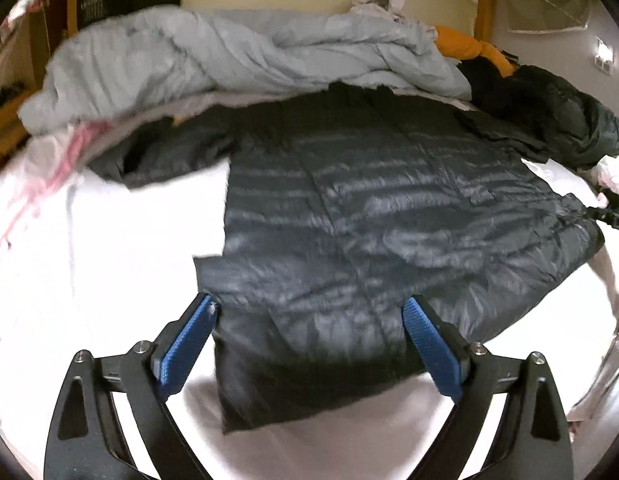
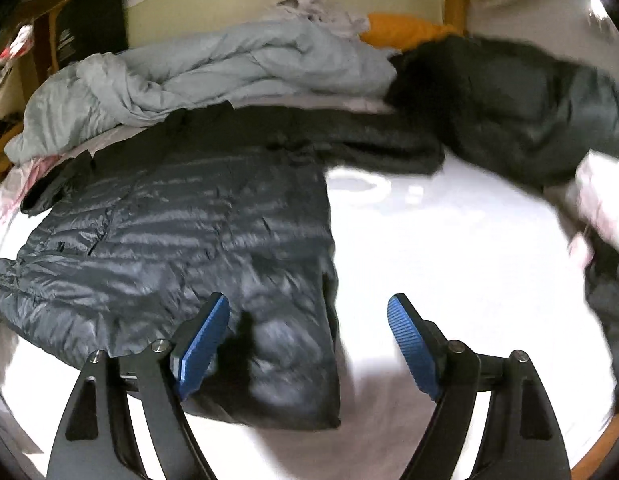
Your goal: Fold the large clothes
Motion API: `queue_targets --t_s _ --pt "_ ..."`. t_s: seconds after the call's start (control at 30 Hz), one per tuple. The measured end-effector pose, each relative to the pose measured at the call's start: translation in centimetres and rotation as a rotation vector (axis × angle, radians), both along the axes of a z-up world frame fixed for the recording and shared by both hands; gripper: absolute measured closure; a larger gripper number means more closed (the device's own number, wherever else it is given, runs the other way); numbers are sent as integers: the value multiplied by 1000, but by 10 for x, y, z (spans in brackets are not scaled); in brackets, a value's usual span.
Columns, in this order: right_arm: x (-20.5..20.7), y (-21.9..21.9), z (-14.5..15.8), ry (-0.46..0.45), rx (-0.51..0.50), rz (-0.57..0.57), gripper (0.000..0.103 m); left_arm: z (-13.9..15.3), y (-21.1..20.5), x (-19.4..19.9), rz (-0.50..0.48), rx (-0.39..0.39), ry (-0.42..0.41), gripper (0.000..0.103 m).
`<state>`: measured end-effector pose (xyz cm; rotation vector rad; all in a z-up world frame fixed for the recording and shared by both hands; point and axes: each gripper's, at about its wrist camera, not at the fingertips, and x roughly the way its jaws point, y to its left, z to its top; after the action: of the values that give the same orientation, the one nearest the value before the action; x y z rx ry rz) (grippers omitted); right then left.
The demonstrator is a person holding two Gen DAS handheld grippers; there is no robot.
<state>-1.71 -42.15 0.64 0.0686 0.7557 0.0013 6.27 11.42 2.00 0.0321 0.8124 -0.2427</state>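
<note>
One dark quilted jacket [image 1: 369,216] lies flat on my white bed sheet [image 1: 109,248], sleeves out, hem toward me. Left gripper [image 1: 309,308] and right gripper [image 2: 309,308] hover over the hem, fingers spread, empty. Behind: grey duvet [image 1: 213,56], orange pillow [image 2: 401,28], another dark garment [image 2: 521,104].

jacket [image 1: 369,216]: glossy quilted nylon | sheet [image 1: 109,248]: smooth white cloth | duvet [image 1: 213,52]: matt
</note>
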Motion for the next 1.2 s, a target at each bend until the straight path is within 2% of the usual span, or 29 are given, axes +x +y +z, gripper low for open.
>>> queue_targets --t_s 0.03,0.07,0.1,0.13,0.2,0.3,0.4,0.47,0.53,0.57,0.63,0.67,0.7,0.8,0.9,0.97,1.03,1.07,1.2 --pt "0 -1 -4 10 29 13 20 -4 1 1 -17 -28 23 52" --pt "1 -1 -7 20 58 32 20 -8 1 4 -30 -49 48 69" --pt "2 2 -10 34 81 56 23 -10 0 5 -26 -47 52 97" --pt "5 6 -12 45 90 77 31 -10 -2 6 -16 -26 39 103" --pt "8 18 -16 60 56 105 96 -7 -4 9 -12 -1 4 103" --pt "6 31 -8 -20 -45 82 98 8 -4 13 -3 6 -85 103" --pt "3 32 14 -114 -64 39 99 31 -2 25 15 52 -150 103" --pt "4 32 25 -151 -77 10 99 39 6 37 19 51 -129 103" --pt "11 36 27 -143 -111 -1 99 41 18 45 31 26 -81 101" --pt "15 38 24 -127 -129 -3 99 40 25 46 46 -5 -61 94" --pt "22 41 15 -88 -155 -6 99 33 35 44 67 -76 -14 38" --pt "27 44 9 -62 -178 -5 99 30 38 41 70 -99 -11 33" --pt "28 43 5 -49 -187 -5 99 27 39 37 64 -109 2 33" --pt "31 43 -5 -20 -196 -1 99 16 35 30 12 -113 62 33" --pt "30 43 -8 -13 -196 -2 99 3 36 27 10 -134 97 36" --pt "28 45 -8 -17 -199 -3 99 -5 34 32 25 -110 123 50" --pt "27 45 -7 -23 -199 -6 99 -14 33 37 39 -74 135 91" --pt "26 45 -7 -25 -196 -8 99 -17 32 40 38 -59 135 99" --pt "19 45 -2 -53 -186 -5 99 -7 28 39 49 -28 43 102"
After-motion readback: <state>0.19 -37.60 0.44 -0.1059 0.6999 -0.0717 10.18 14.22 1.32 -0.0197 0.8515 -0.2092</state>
